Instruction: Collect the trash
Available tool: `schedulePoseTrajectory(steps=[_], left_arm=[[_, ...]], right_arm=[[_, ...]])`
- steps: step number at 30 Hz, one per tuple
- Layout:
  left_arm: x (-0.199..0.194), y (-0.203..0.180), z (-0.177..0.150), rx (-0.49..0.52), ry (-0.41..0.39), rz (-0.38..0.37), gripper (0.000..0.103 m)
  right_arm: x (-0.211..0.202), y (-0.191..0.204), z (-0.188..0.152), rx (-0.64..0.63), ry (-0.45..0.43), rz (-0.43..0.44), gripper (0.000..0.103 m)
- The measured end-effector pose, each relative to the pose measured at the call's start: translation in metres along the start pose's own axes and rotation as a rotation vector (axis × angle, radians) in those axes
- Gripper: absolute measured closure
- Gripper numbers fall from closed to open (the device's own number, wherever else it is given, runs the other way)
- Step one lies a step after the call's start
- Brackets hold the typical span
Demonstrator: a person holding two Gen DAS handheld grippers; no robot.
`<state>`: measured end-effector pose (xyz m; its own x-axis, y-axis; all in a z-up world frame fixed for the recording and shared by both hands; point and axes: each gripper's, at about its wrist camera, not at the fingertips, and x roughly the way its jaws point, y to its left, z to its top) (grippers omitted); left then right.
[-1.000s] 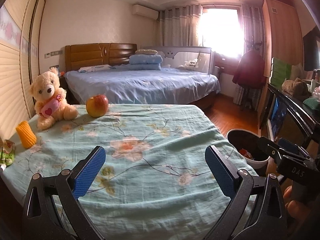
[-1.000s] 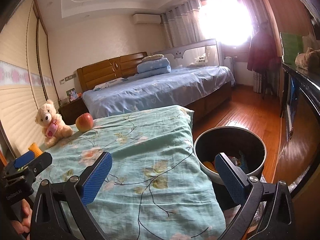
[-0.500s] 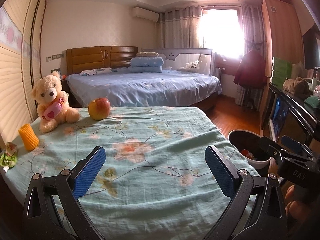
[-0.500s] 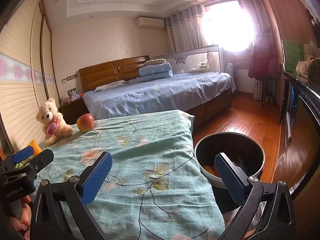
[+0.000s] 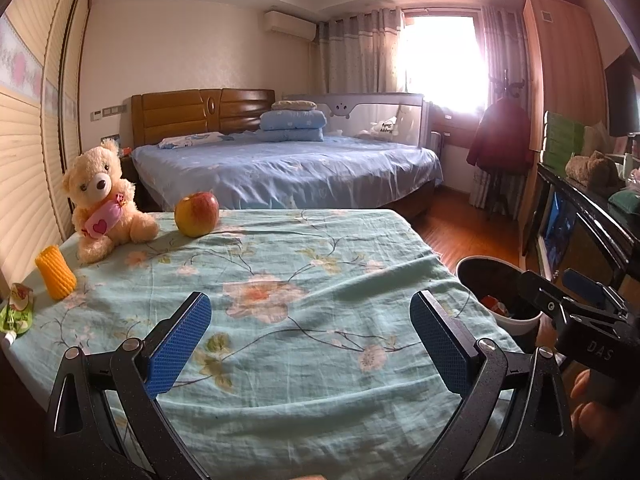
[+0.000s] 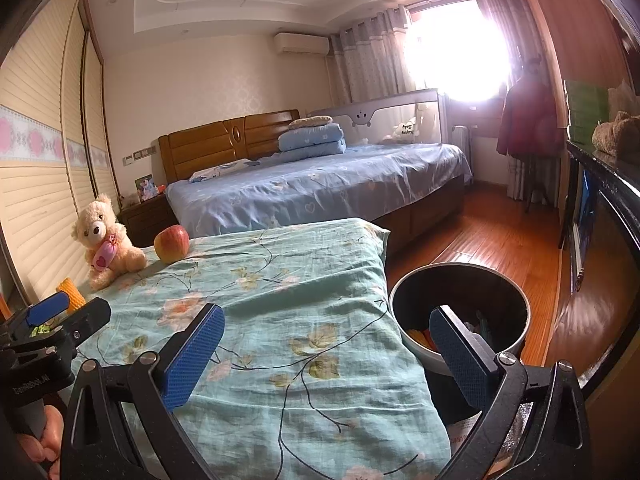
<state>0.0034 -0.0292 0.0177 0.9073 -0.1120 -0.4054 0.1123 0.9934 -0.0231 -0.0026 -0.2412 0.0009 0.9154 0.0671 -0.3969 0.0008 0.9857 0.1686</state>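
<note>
both of my tongs are spread wide with nothing in them. the left tongs (image 5: pixel 310 336) are the nearer pair to the last bit of trash i can spot, a green pouch (image 5: pixel 16 314) lying flat at the desk (image 5: pixel 320 360) edge, just past the yellow corn toy (image 5: pixel 55 272) from the teddy (image 5: pixel 105 200). the right tongs (image 6: pixel 326 354) sit by the bin (image 6: pixel 460 308), which looks like it holds a few wrappers.

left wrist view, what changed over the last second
The view swung slightly left: the green pouch at the cloth's left edge came further into frame. Both the left gripper and right gripper stayed open and empty. Teddy bear, apple, corn cob and trash bin stayed put.
</note>
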Motion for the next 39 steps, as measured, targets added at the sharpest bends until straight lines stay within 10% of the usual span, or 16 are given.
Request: schedulePoseTrajectory(steps=[39], left_arm=[[0.0004, -0.0018, -0.0015, 0.003, 0.004, -0.012, 0.001]], right_arm=[[0.0017, 0.0034, -0.0012, -0.002, 0.013, 0.009, 0.000]])
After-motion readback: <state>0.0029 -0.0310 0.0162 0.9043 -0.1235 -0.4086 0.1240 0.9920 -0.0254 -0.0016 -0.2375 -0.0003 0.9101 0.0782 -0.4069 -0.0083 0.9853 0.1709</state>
